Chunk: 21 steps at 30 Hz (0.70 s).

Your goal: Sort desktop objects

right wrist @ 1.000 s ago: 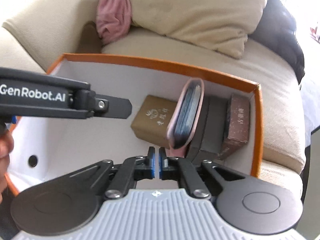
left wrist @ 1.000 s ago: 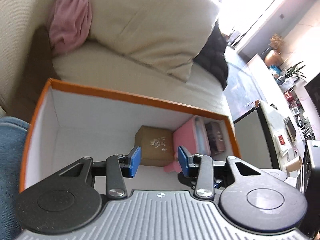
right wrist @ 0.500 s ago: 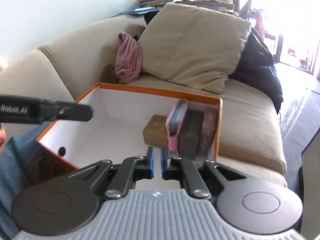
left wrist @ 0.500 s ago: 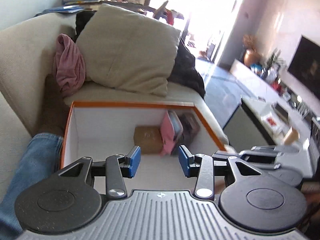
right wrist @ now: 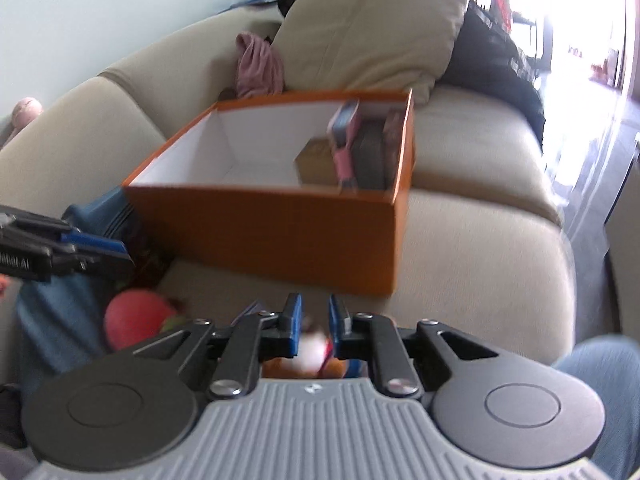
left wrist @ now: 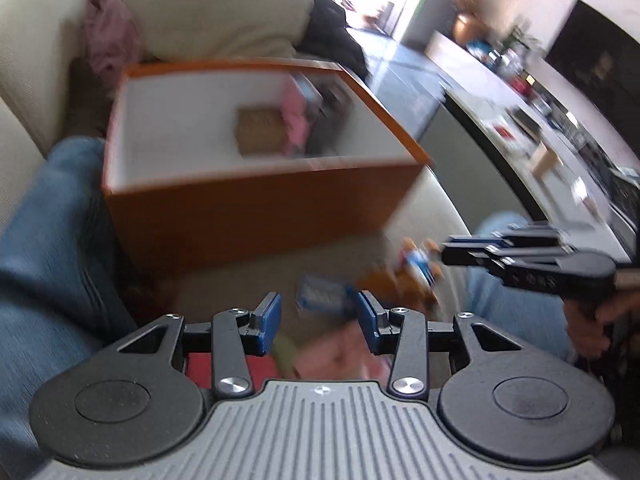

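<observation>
1. On the beige sofa (right wrist: 472, 240) sits the orange box (right wrist: 280, 232), white inside, and I'm looking at it over both tools from the near side.
2. Inside, against the box's far right end, a tan carton (right wrist: 316, 160) stands beside a pink case (right wrist: 344, 136), with a dark box (right wrist: 370, 160) and a brown box (right wrist: 394, 124) packed next to them.
3. My left gripper (left wrist: 316, 320) hangs with its blue pads well apart, nothing pressed between them.
4. Just past those pads, on the cushion in front of the orange box, lies a small blue packet (left wrist: 320, 294), too blurred for me to name more closely.
5. Right of it, a brown plush toy (left wrist: 408, 276) with blue and white on it lies on the cushion, also smeared by blur.
6. My right gripper (right wrist: 314, 320) shows a narrow gap; its jaws have just been opening, and nothing is clamped between them.
7. Below that gap I see the brown and white of the toy, apart from the pads.
8. Left of the right tool, a red ball (right wrist: 136, 318) rests low by my jeans (right wrist: 52, 320).
9. Behind the box, a big cream pillow (right wrist: 372, 28) leans on the backrest, a pink cloth (right wrist: 258, 64) bunched beside it.
</observation>
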Tool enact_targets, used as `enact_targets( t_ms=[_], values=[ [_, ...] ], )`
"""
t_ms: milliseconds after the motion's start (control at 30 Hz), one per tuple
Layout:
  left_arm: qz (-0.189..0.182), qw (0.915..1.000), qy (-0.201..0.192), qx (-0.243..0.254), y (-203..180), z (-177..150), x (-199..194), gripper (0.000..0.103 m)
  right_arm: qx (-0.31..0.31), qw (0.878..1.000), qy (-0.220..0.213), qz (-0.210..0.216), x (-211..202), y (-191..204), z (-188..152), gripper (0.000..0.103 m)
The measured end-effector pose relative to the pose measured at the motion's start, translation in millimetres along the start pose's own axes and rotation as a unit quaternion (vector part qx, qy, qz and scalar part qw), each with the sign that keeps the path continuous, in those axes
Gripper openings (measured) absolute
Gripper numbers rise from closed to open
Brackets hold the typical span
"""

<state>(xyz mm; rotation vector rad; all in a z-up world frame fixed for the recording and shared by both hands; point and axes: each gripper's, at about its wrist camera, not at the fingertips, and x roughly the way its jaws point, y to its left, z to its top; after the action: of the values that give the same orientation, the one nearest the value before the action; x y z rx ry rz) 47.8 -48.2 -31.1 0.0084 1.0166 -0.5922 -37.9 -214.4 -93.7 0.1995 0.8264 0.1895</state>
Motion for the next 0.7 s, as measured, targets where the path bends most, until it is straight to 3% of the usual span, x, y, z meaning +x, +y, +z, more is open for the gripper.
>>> enact_targets(
  t_ms=[300, 433, 533, 600, 633, 700],
  values=[
    [-0.002, 0.9969, 0.031, 0.073, -21, -32, -19, 0.061, -0.034, 0.999, 0.009, 0.033, -6, 17, -11, 0.020],
    [-0.003, 0.9901, 0.041, 0.134, -38, -44, -24, 0.061, -0.043, 0.998, 0.026, 0.043, 3, 21, -13, 0.021],
    [0.018, 0.9834, 0.059, 0.170, -48, -49, -12, 0.061, -0.052, 0.997, 0.038, 0.048, 8, 27, -16, 0.022],
    [0.028, 0.9790, 0.073, 0.188, -49, -51, -2, 0.061, -0.062, 0.996, 0.044, 0.049, 8, 30, -18, 0.032],
    [0.030, 0.9779, 0.078, 0.192, -49, -52, 2, 0.061, -0.065, 0.996, 0.047, 0.050, 8, 31, -19, 0.033],
    [0.026, 0.9772, 0.087, 0.192, -47, -52, 10, 0.047, -0.067, 0.995, 0.054, 0.052, 10, 31, -21, 0.033]
  ],
)
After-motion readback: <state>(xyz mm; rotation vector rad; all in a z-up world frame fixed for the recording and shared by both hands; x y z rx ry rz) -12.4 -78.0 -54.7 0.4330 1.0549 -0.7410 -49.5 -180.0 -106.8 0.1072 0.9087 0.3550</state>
